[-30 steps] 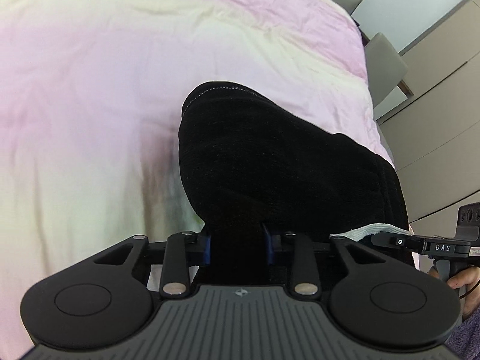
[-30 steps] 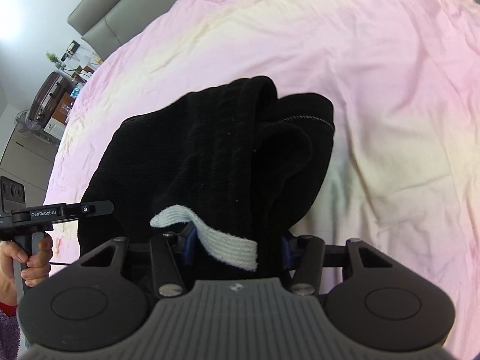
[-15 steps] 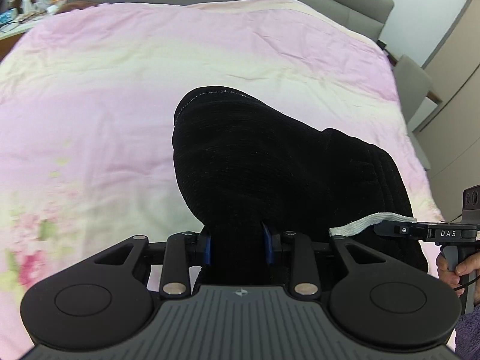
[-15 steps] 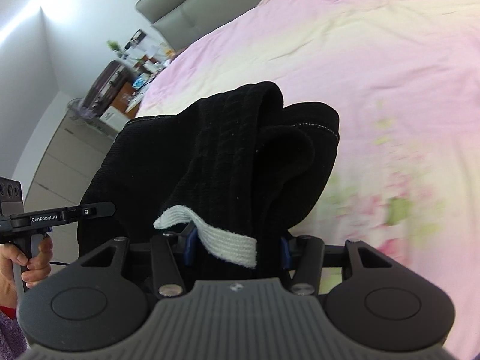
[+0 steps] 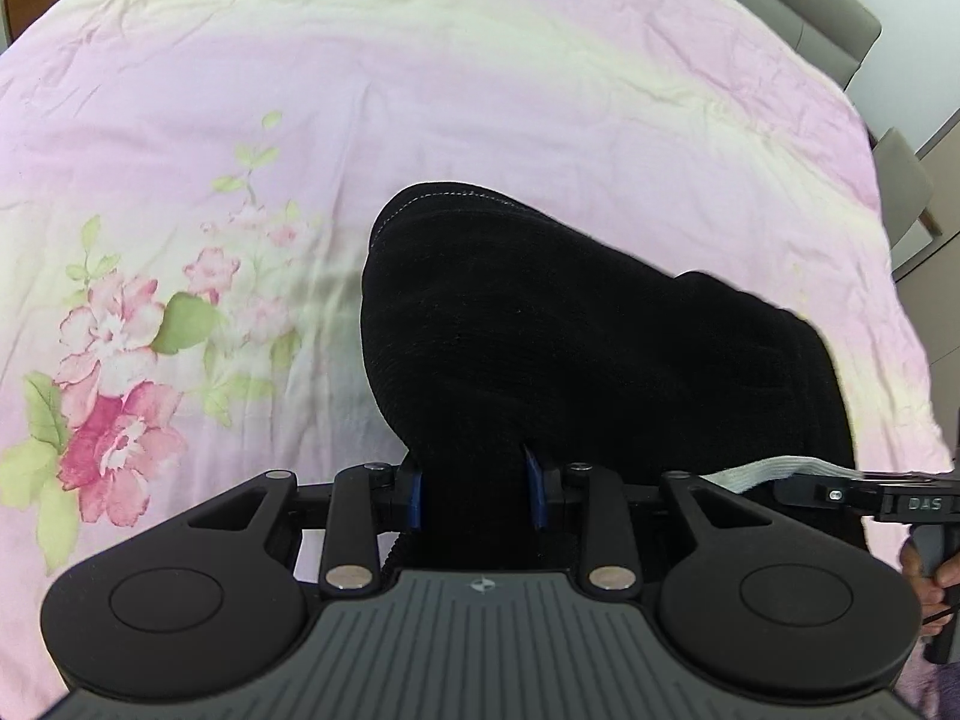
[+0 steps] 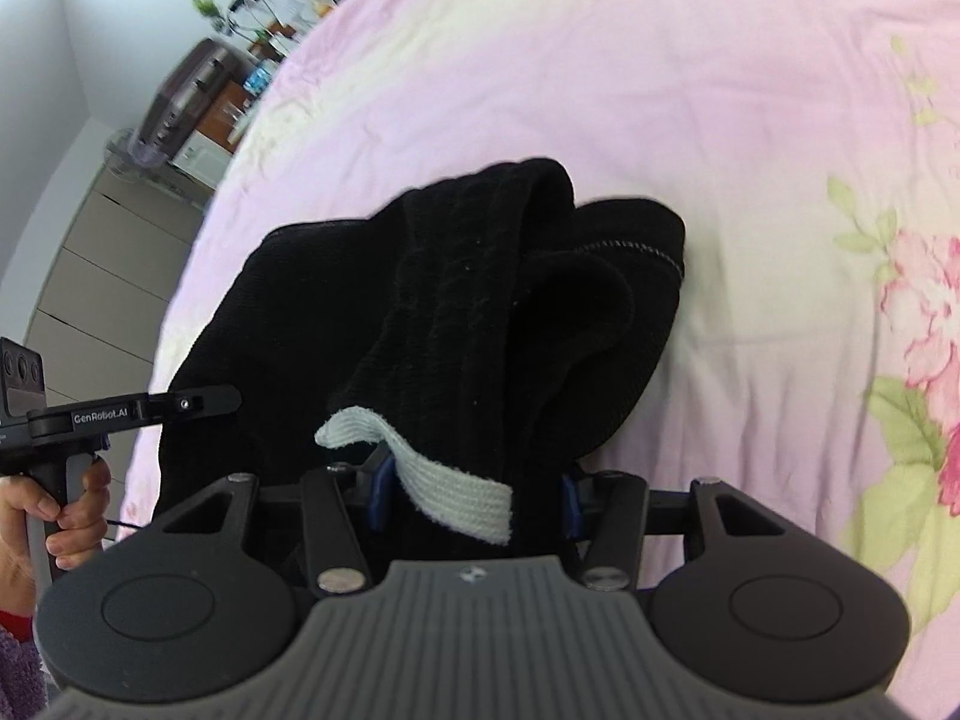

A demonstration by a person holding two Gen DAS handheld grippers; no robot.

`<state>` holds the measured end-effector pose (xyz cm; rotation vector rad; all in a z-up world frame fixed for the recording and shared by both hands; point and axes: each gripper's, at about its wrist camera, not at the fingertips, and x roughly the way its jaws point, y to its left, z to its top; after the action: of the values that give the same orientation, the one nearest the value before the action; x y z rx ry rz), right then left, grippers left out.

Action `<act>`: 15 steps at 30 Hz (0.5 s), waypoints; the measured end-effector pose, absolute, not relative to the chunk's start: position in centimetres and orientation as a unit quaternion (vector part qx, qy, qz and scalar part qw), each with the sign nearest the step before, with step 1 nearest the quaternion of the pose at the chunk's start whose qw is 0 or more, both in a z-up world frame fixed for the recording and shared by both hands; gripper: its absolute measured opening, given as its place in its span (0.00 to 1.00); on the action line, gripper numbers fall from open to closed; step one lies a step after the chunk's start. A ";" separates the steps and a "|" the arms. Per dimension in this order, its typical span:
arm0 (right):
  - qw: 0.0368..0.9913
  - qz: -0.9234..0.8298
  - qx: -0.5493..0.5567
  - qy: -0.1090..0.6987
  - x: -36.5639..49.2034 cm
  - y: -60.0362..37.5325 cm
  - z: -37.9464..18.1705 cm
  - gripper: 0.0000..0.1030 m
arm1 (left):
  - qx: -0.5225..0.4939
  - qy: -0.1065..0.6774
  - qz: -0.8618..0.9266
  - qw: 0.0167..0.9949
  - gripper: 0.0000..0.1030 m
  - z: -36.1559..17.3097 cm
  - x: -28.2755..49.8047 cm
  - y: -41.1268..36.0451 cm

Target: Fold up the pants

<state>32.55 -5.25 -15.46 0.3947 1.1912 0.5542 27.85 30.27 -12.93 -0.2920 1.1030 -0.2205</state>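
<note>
Black ribbed pants [image 5: 570,348] hang bunched in the air over a pink bed, held up at two points. My left gripper [image 5: 477,492] is shut on a thick fold of the black cloth. My right gripper [image 6: 474,492] is shut on another fold of the pants [image 6: 456,324], where a white drawstring [image 6: 456,483] loops across the jaws. A stitched hem edge [image 6: 636,249] shows at the far end of the bundle. The same drawstring [image 5: 762,471] trails towards the other gripper in the left wrist view. The lower part of the garment is hidden behind the gripper bodies.
The bed cover [image 5: 420,90] is pink and cream with a flower print [image 5: 114,396] at the left. A grey headboard [image 5: 828,12] lies beyond it. Cabinets and a cluttered desk [image 6: 198,102] stand past the bed's edge. A hand [image 6: 72,510] grips the left handle.
Both grippers have carried the pants sideways across the bed; the flower print has come into view beneath. The grips and the hang of the cloth look unchanged.
</note>
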 end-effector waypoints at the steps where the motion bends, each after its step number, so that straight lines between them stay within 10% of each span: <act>1: 0.773 0.255 0.174 0.555 32.5 -5.2 -16.0 0.48 | -0.145 0.524 -0.103 0.833 0.35 -13.6 28.1 31.0; 8: 0.774 0.207 0.143 0.581 34.3 -4.5 -18.3 0.74 | -0.135 0.525 -0.079 0.837 0.55 -15.3 27.8 31.4; 15: 0.795 0.206 0.092 0.563 33.4 -4.2 -14.6 0.74 | -0.069 0.494 -0.046 0.866 0.58 -9.9 25.1 29.0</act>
<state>33.44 -4.17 -14.55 0.1977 1.2097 0.4431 25.14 29.02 -9.92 -0.1454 1.0340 -0.0966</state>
